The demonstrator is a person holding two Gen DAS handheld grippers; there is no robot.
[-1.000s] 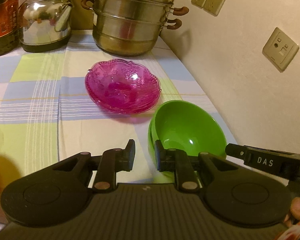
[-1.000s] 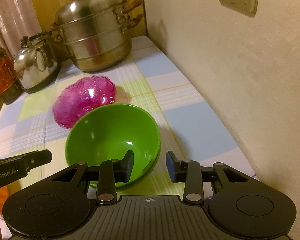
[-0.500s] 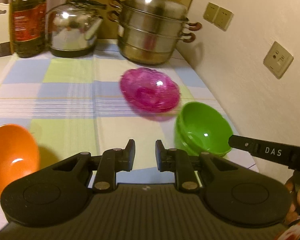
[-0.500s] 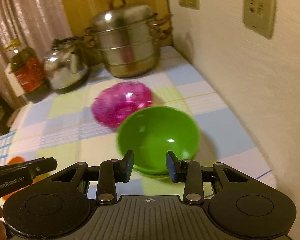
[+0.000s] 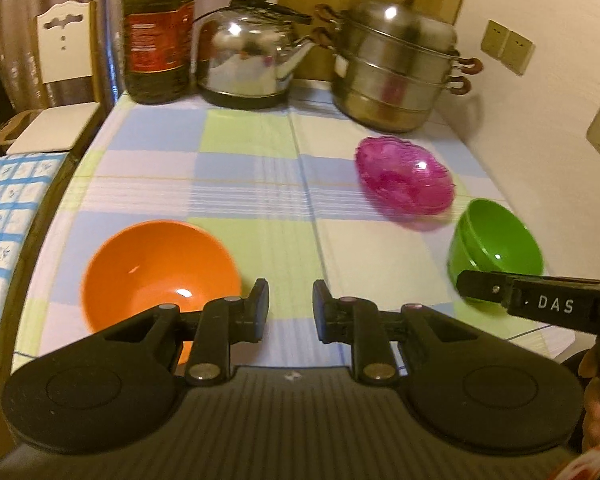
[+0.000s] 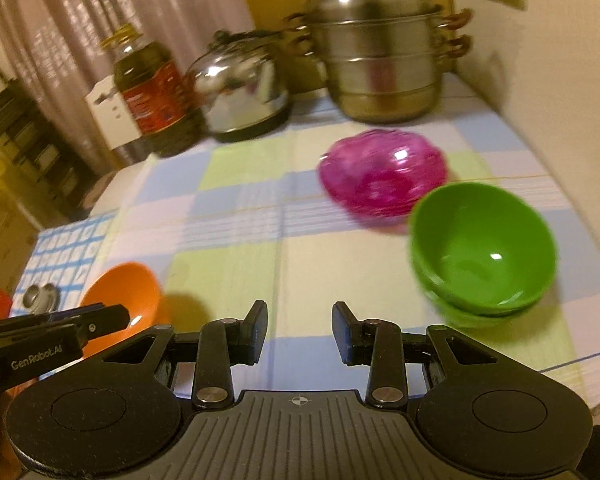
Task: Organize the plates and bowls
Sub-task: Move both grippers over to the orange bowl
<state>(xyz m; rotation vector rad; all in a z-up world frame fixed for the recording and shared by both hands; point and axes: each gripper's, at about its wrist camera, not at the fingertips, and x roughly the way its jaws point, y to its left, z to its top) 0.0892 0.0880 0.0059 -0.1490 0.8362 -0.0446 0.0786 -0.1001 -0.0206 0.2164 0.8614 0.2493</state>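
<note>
Bowls, left wrist view: one orange bowl [image 5: 160, 272] near-left, green bowl [image 5: 496, 244] right, pink dish [image 5: 404, 180] behind, all mouth-up; left gripper [image 5: 291, 306] narrowly parted, empty. Right wrist view: green bowls [image 6: 482, 248] stacked, apparently two; right gripper [image 6: 299, 334] parted, empty.

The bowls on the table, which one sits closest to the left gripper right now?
The orange bowl, just beside the left gripper. The green bowl and the pink glass bowl lie farther off toward the wall.

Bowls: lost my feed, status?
Left gripper and right gripper open, empty. Orange bowl loose near left; green bowls nested beside pink dish. Nothing in the way.
</note>
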